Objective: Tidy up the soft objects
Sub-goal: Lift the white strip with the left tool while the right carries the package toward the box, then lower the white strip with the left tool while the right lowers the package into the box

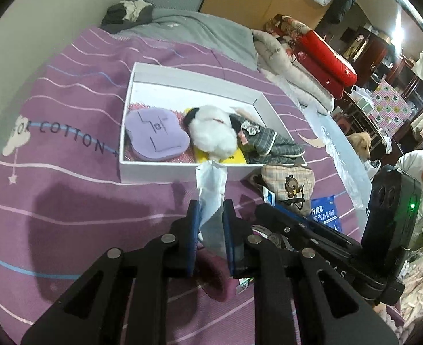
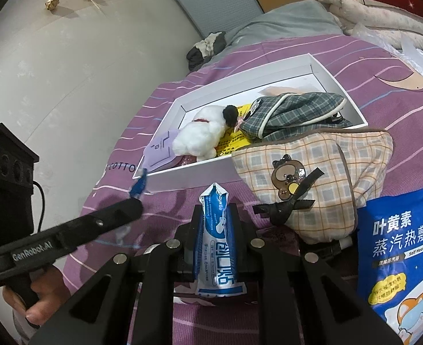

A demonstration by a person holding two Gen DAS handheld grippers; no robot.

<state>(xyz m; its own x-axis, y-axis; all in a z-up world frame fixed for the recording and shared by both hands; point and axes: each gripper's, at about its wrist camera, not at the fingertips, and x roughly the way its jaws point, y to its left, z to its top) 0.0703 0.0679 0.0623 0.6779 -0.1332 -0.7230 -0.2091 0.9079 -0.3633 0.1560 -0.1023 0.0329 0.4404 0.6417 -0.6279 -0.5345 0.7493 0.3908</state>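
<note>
**Two packets in hand, box waiting just beyond**

While both packets sit clamped between fingers, the step in hand looks like carrying small soft items over to the white box (image 1: 182, 169) on the bed (image 1: 67, 149). The left hand-held gripper (image 1: 210, 210) is closed on a pale crinkled packet (image 1: 211, 184), whose top end pokes up past the fingertips and overlaps the near wall of the box in the left wrist view. The right hand-held gripper (image 2: 215, 215) is closed on a blue-and-white packet (image 2: 215, 230), held upright between its fingers, with the box further away and slightly left.

Already inside the box lie a purple pad (image 1: 156, 135) at the left, a white plush toy (image 1: 211, 132) in the middle and a grey plaid garment (image 1: 269, 143) at the right. A checked pouch with a bear badge (image 2: 312, 184) rests on the bed just outside the box's near right corner, and a blue eye-mask bag (image 2: 404, 253) lies nearer still on the right.

Next, I judge, each packet must be lifted over the near wall and released into a free patch; the far half of the box shows bare white floor. Thin wrappers may crumple or cling to the fingers on release.
</note>
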